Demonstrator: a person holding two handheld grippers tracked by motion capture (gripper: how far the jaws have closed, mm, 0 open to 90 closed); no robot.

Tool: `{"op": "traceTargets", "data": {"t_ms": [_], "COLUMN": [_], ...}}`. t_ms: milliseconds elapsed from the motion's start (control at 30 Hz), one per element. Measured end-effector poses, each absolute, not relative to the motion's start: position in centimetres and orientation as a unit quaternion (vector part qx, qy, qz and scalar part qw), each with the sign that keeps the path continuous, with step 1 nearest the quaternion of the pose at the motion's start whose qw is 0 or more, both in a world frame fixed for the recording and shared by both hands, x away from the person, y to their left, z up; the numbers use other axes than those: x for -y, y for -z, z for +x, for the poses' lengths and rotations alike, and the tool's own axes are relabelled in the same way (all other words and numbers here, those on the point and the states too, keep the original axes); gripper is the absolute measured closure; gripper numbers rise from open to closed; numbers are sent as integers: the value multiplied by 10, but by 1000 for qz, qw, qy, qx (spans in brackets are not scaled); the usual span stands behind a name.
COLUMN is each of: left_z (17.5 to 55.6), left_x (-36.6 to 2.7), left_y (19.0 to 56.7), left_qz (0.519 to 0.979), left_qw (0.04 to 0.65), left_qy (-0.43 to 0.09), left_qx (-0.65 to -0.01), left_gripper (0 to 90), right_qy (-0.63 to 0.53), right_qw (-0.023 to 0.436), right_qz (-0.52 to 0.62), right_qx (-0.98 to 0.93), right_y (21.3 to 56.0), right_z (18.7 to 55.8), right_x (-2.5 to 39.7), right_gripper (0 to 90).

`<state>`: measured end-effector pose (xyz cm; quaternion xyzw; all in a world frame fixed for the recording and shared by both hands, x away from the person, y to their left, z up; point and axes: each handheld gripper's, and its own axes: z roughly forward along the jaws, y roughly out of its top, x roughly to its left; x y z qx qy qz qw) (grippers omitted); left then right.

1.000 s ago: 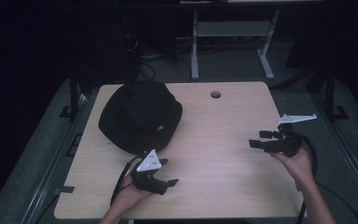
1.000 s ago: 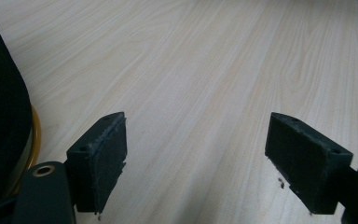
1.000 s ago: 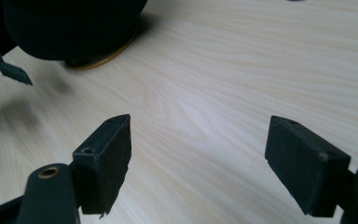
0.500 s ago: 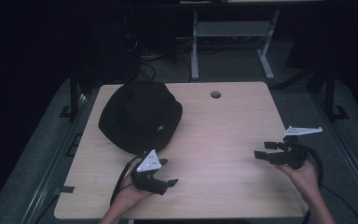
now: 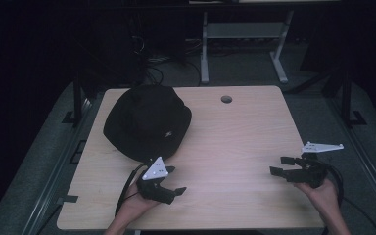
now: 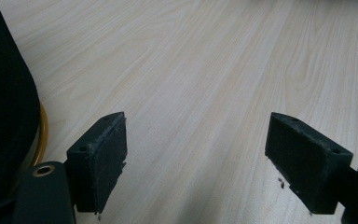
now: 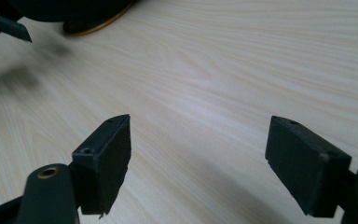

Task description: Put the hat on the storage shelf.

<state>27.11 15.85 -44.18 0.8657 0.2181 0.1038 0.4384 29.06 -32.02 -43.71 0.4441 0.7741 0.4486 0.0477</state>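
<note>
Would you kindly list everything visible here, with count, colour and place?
hat: one, black, far-left part of the table, gold-coloured rim under its edge in the gripper views
table: one, light wood, centre
cable hole: one, dark, far edge of the table
metal frame: one, grey, on the floor beyond the table
left gripper: one, black with grey plate, near edge just in front of the hat, jaws open
right gripper: one, black with grey plate, near-right edge, jaws open

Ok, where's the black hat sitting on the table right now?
In the high view the black hat lies on the table's far left part, just beyond the left gripper and left of the round hole.
</note>
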Motion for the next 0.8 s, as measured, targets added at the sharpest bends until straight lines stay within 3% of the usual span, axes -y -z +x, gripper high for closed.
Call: {"op": "traceTargets", "data": {"t_ms": [800], "left_z": [270], "left_x": [-160], "left_y": [442], "left_qz": [865], "left_qw": [439], "left_qy": [-98], "left_qx": [-222], "left_gripper": [204], "right_qy": [-472], "right_qw": [60], "right_qz": [439], "right_qx": [-762], "right_y": [456], "right_z": [248], "right_x": [316], "right_gripper": [210]}}
